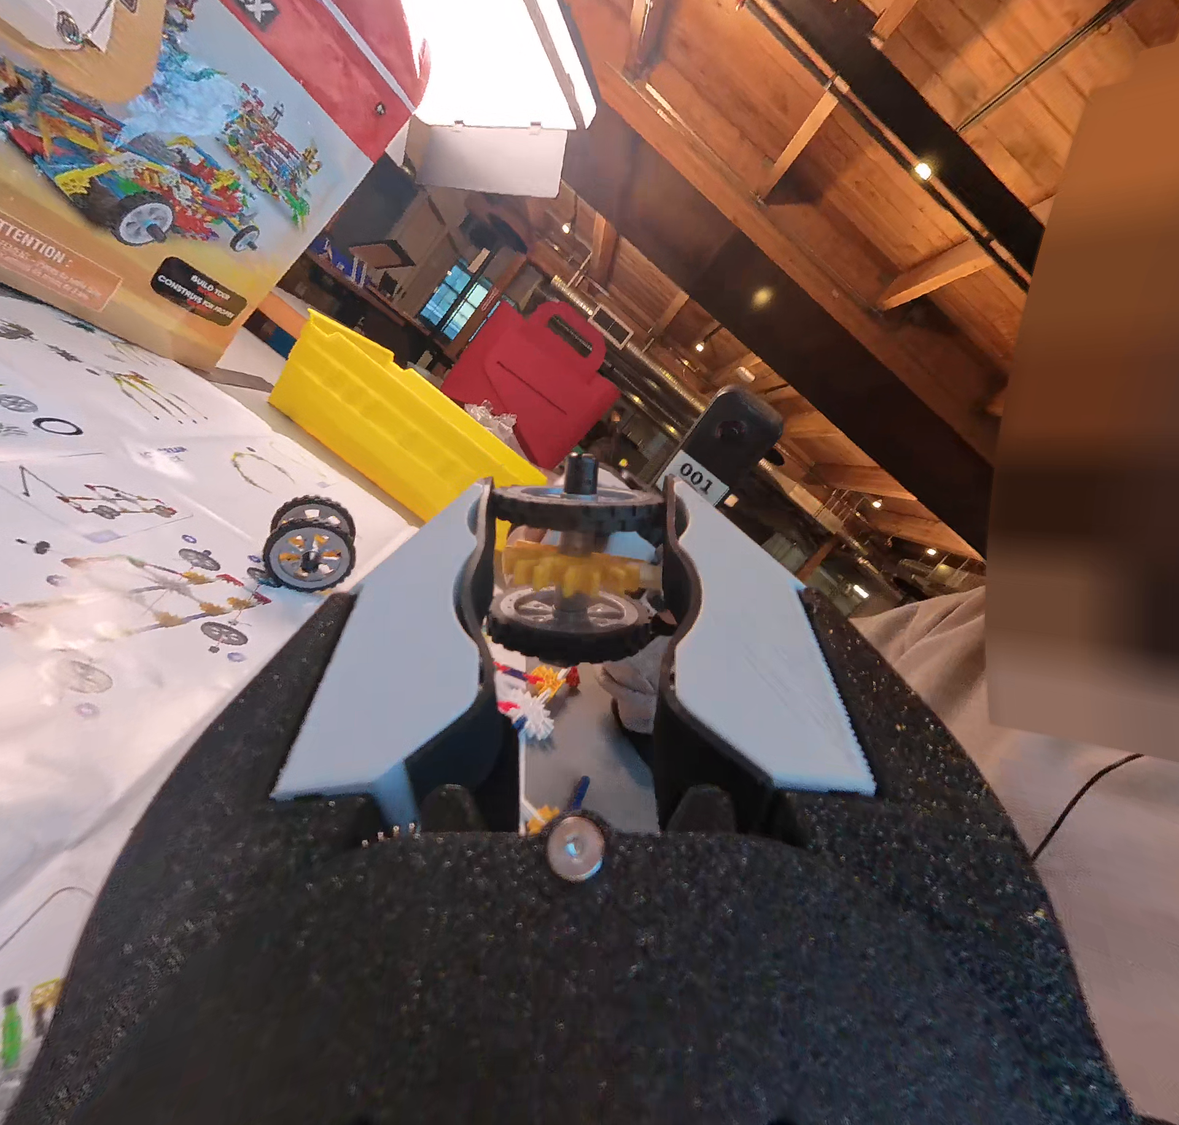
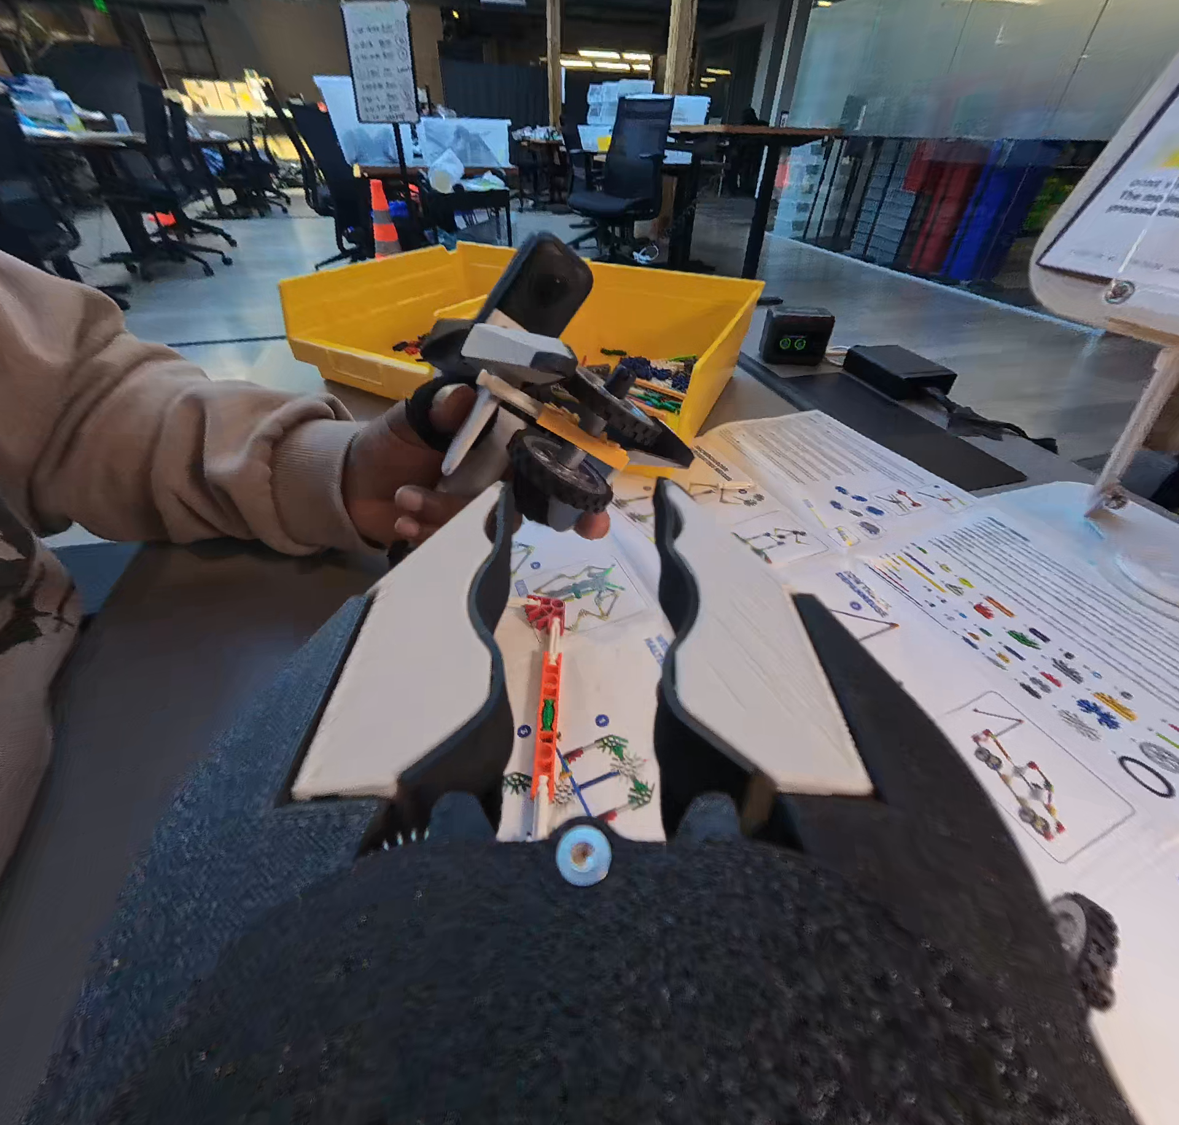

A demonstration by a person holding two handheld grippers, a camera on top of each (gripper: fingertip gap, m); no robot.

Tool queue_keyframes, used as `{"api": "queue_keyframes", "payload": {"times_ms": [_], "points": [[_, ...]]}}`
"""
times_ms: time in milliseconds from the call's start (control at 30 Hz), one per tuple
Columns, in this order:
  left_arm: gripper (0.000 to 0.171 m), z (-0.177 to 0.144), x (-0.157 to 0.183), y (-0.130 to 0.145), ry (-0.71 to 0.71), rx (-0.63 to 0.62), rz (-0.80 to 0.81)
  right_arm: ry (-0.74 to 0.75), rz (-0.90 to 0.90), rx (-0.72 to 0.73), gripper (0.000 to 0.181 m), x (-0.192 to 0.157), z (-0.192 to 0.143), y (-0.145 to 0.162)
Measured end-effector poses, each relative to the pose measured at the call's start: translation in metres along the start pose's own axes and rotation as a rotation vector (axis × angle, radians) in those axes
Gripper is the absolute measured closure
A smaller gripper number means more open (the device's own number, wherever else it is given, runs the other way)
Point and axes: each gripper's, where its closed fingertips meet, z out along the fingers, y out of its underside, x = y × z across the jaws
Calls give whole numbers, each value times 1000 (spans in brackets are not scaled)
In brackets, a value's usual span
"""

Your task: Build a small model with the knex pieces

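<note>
My left claw (image 1: 577, 558) pinches a wheel assembly (image 1: 574, 568): two black-tyred wheels on a grey axle with a yellow gear between. My right claw (image 2: 584, 507) hangs spread and empty just near it, above an orange rod piece (image 2: 548, 711) on the instruction sheet (image 2: 957, 584). A yellow bin (image 2: 357, 316) sits far behind.

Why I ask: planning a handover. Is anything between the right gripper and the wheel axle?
Nothing visible. The wheel axle, clamped in the left gripper, hangs just past the open right gripper, only air between. A hand sits beside it.
</note>
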Motion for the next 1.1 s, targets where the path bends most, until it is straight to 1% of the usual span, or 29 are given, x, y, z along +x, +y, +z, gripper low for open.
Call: {"api": "queue_keyframes", "payload": {"times_ms": [33,67,100,133,200,233,267,300,367,433,467,500,533,567,633,733,767,800,833,867,900,933,967,1000,1067,1100], "points": [[122,-1,-5,3,-29,-34,22,14,-3,-34,130,4,1,8],[122,-2,-13,6,-77,-79,55,23,-5,-76,125,8,2,16],[122,-4,-25,12,-146,-146,102,33,-6,-106,121,13,2,23],[122,-8,-39,20,-238,-242,170,48,-4,-132,118,18,1,30],[122,-22,-76,32,-468,-467,365,75,-4,-176,118,31,-4,40],[122,-30,-92,36,-560,-585,439,101,-7,-197,119,40,-8,43],[122,-34,-105,37,-628,-675,482,144,-18,-221,122,51,-14,46],[122,-34,-116,34,-675,-719,500,187,-32,-243,124,63,-21,49],[122,-25,-132,31,-707,-779,461,263,-30,-275,126,85,-35,54],[122,-20,-149,42,-719,-894,386,305,11,-298,125,101,-48,63],[121,-19,-159,45,-735,-936,386,320,35,-297,125,107,-54,67],[120,-19,-166,47,-747,-964,389,333,55,-292,125,112,-60,70],[113,-19,-169,50,-740,-980,381,337,79,-292,123,116,-64,73],[109,-17,-166,50,-715,-967,375,334,104,-297,120,118,-67,77],[105,-13,-151,34,-673,-879,390,332,122,-291,117,121,-71,77],[105,-14,-109,-3,-609,-738,468,305,117,-282,110,116,-68,72],[106,-18,-93,-11,-588,-708,493,288,107,-283,108,111,-66,71],[108,-23,-78,-13,-553,-708,508,273,91,-294,107,106,-63,70],[109,-31,-65,-7,-512,-733,509,266,68,-311,108,102,-61,71],[109,-41,-55,2,-482,-763,499,261,34,-326,117,99,-59,71],[111,-51,-46,14,-444,-791,487,249,-13,-335,144,94,-58,70],[115,-60,-36,28,-386,-819,473,226,-61,-334,176,87,-56,67],[115,-68,-26,44,-322,-842,467,179,-82,-334,181,77,-53,65],[116,-76,-18,57,-271,-861,479,123,-73,-344,181,65,-49,65],[124,-89,-10,78,-223,-908,560,30,-68,-353,181,43,-39,65],[126,-92,-11,85,-232,-934,610,3,-83,-353,172,33,-33,65]]}}
